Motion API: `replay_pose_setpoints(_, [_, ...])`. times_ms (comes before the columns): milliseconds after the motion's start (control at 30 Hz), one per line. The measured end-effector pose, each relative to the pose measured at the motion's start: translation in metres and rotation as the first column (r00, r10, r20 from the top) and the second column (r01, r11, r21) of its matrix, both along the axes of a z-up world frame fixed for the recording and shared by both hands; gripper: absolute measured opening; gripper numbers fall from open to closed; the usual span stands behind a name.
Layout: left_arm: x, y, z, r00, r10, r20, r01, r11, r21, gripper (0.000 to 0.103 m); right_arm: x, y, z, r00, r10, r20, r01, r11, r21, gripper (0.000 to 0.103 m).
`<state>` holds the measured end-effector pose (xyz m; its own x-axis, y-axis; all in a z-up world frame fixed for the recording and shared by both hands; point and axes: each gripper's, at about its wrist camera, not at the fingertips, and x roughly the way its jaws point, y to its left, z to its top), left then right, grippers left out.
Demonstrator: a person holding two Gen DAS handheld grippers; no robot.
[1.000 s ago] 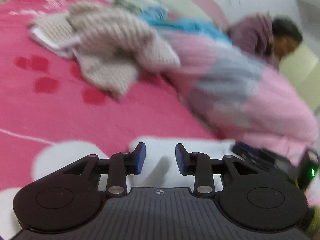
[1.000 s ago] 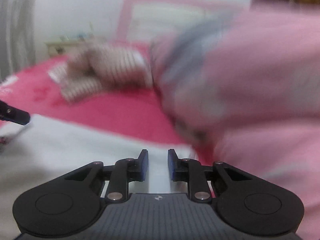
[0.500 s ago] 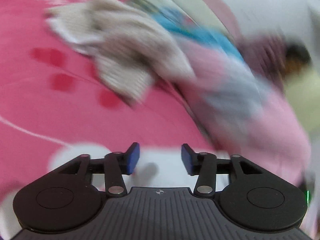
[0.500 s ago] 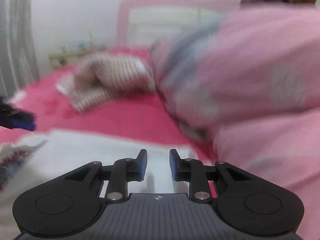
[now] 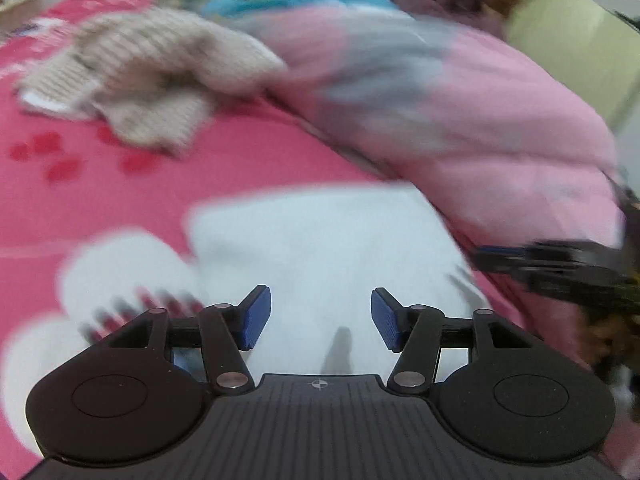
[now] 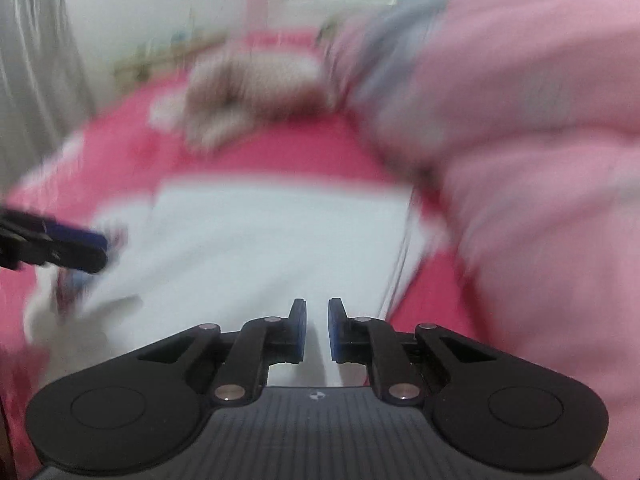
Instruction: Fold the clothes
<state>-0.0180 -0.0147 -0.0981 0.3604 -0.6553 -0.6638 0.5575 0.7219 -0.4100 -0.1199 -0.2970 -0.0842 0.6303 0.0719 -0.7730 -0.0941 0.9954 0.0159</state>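
No legible text, perhaps through blur.

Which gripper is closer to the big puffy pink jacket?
The right gripper. The pink jacket bulks right beside it, on its right side. The left gripper hangs over the white garment, farther from the jacket, with the right gripper between them.

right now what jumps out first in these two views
A flat white garment lies spread on the red-pink bedcover, right ahead of both tongs. To its right bulges a big pink quilted heap. A crumpled beige knit sits farther back on the left.
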Motion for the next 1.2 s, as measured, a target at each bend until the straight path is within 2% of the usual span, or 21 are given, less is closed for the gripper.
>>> replay_pose_setpoints(33, [-0.008, -0.007, -0.008, 0.999, -0.016, -0.031, 0.017, 1.0, 0.018, 0.056, 0.0, 0.002, -0.014, 0.999, -0.012, -0.036, 0.012, 1.0, -0.021, 0.012])
replay_pose_setpoints(100, [-0.016, -0.018, -0.024, 0.997, -0.015, -0.079, 0.021, 0.997, 0.073, 0.055, -0.005, 0.0, -0.011, 0.998, -0.058, -0.033, 0.059, 0.998, 0.004, 0.012])
replay_pose_setpoints(133, [-0.022, -0.019, -0.025, 0.998, 0.004, -0.069, 0.002, 0.996, 0.093, 0.055, -0.009, -0.002, -0.002, 0.996, -0.083, -0.029, 0.084, 0.996, 0.027, 0.011])
replay_pose_setpoints(200, [-0.033, -0.016, -0.012, 0.999, 0.007, -0.05, -0.003, 0.997, 0.075, 0.055, -0.023, -0.004, 0.016, 0.994, -0.11, -0.011, 0.11, 0.989, 0.096, 0.011])
replay_pose_setpoints(267, [-0.044, -0.02, -0.009, 0.999, -0.01, -0.049, 0.014, 0.996, 0.087, 0.057, -0.041, 0.004, 0.021, 0.996, -0.083, -0.021, 0.085, 0.99, 0.115, 0.011])
replay_pose_setpoints(333, [-0.056, -0.025, -0.007, 0.998, -0.027, -0.05, 0.032, 0.994, 0.108, 0.059, -0.053, 0.014, 0.008, 0.996, -0.054, -0.065, 0.06, 0.993, 0.097, 0.011])
replay_pose_setpoints(400, [-0.065, -0.035, -0.017, 0.998, -0.023, -0.057, 0.034, 0.982, 0.185, 0.059, -0.056, 0.018, -0.004, 0.994, -0.06, -0.091, 0.068, 0.994, 0.089, 0.011])
replay_pose_setpoints(467, [-0.075, -0.042, -0.02, 1.0, -0.013, -0.015, 0.016, 0.974, 0.224, 0.061, -0.055, 0.017, -0.011, 0.992, -0.085, -0.095, 0.095, 0.991, 0.099, 0.011])
replay_pose_setpoints(567, [-0.073, -0.044, -0.019, 1.0, -0.007, -0.021, 0.011, 0.973, 0.231, 0.07, -0.048, 0.015, -0.013, 0.988, -0.107, -0.114, 0.12, 0.986, 0.113, 0.011])
replay_pose_setpoints(733, [-0.076, -0.039, -0.017, 0.999, -0.014, -0.047, 0.023, 0.979, 0.203, 0.096, -0.049, 0.015, -0.016, 0.989, -0.101, -0.111, 0.113, 0.988, 0.109, 0.011])
replay_pose_setpoints(767, [-0.078, -0.039, -0.016, 0.999, -0.017, -0.047, 0.027, 0.979, 0.2, 0.098, -0.049, 0.015, -0.016, 0.988, -0.105, -0.111, 0.117, 0.987, 0.113, 0.011])
replay_pose_setpoints(1200, [-0.076, -0.039, -0.014, 0.996, 0.014, -0.086, 0.003, 0.981, 0.195, 0.103, -0.054, 0.016, -0.015, 0.987, -0.113, -0.112, 0.126, 0.985, 0.12, 0.011])
